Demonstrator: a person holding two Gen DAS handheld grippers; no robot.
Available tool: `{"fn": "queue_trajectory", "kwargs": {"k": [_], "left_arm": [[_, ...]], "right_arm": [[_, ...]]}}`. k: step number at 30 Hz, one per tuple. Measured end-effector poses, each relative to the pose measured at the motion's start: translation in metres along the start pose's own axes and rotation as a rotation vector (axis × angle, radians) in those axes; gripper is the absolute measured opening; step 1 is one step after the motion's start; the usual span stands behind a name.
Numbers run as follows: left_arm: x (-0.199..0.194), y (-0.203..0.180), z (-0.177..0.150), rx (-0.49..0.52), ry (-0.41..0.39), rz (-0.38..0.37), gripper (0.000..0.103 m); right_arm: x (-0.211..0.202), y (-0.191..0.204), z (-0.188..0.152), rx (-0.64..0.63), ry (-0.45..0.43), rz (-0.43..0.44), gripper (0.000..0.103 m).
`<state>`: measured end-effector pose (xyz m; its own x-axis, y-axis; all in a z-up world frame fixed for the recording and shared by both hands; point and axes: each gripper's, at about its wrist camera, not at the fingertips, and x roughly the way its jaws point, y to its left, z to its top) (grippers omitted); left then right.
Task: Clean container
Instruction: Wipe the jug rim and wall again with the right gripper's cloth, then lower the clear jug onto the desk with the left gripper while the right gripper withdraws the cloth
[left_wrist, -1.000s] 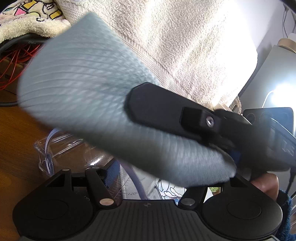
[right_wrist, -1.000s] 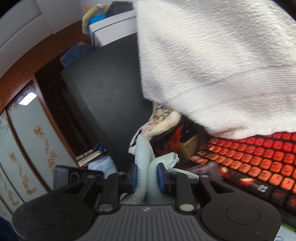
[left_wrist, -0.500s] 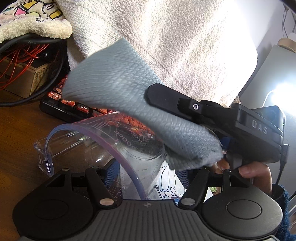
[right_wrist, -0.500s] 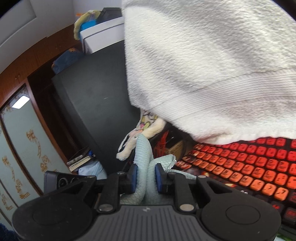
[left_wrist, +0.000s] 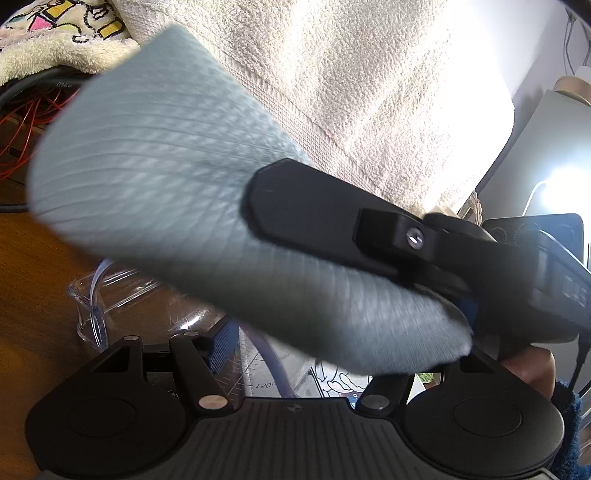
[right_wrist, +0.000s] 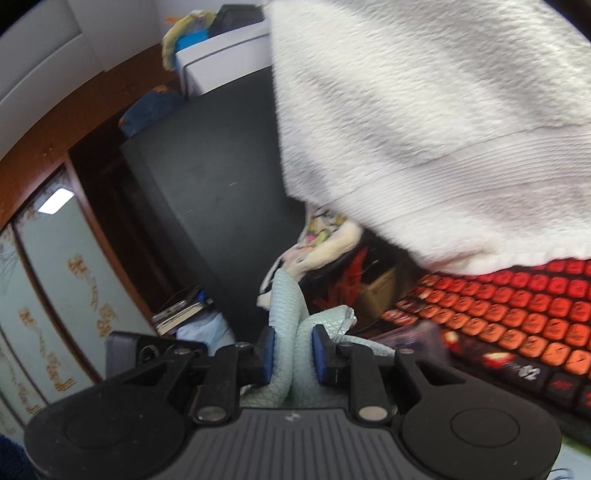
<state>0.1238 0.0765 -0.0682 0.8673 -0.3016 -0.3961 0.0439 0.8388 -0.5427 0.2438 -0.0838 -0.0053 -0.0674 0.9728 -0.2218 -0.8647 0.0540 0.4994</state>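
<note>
My left gripper (left_wrist: 299, 365) is shut on a clear plastic measuring container (left_wrist: 258, 373). Its spout and rim (left_wrist: 92, 306) show at the lower left, and the rest is hidden behind the cloth. A pale blue-grey waffle cloth (left_wrist: 159, 177), blurred with motion, covers the container's mouth. My right gripper (right_wrist: 293, 354) grips the bunched cloth (right_wrist: 288, 314); its jaws are opening slightly while the pads still press on the cloth. One black finger (left_wrist: 314, 206) of the right gripper lies across the cloth in the left wrist view.
A white towel (left_wrist: 351, 92) hangs just behind. A red-lit keyboard (right_wrist: 517, 321) lies on the wooden desk (left_wrist: 33, 295). A black panel (right_wrist: 207, 206), orange cables (left_wrist: 22, 110) and a patterned fleece (left_wrist: 48, 33) stand to the left. A person's hand (left_wrist: 532, 369) holds the right gripper.
Half a second ago the cloth was drawn back to the right, baring the container's rim; now it has swept left over the mouth again. The left gripper has kept still.
</note>
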Motion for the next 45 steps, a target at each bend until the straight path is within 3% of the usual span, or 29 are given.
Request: {"fn": "queue_trajectory", "kwargs": {"k": [5,19,26,31,36,45], "left_arm": [[0.001,0.0,0.0,0.001,0.0,0.0,0.065],[0.001,-0.001,0.002,0.0,0.0,-0.002,0.066],[-0.001,-0.001,0.004,-0.001,-0.001,-0.003,0.066],[0.0,-0.002,0.004,0.004,0.001,-0.017,0.07],[0.0,-0.002,0.004,0.004,0.002,-0.019,0.071],[-0.001,-0.002,0.005,0.004,0.003,-0.036,0.076]], "right_arm": [[0.0,-0.001,-0.001,0.012,0.004,0.019,0.019],[-0.039,-0.039,0.013,0.073,-0.121,-0.182,0.018],[-0.077,-0.034,0.016,0.125,-0.258,-0.212,0.018],[-0.114,0.0,-0.005,0.06,-0.319,-0.397,0.018],[-0.129,0.021,-0.04,0.083,-0.272,-0.577,0.018],[-0.109,0.03,-0.075,0.115,-0.127,-0.684,0.02]]}}
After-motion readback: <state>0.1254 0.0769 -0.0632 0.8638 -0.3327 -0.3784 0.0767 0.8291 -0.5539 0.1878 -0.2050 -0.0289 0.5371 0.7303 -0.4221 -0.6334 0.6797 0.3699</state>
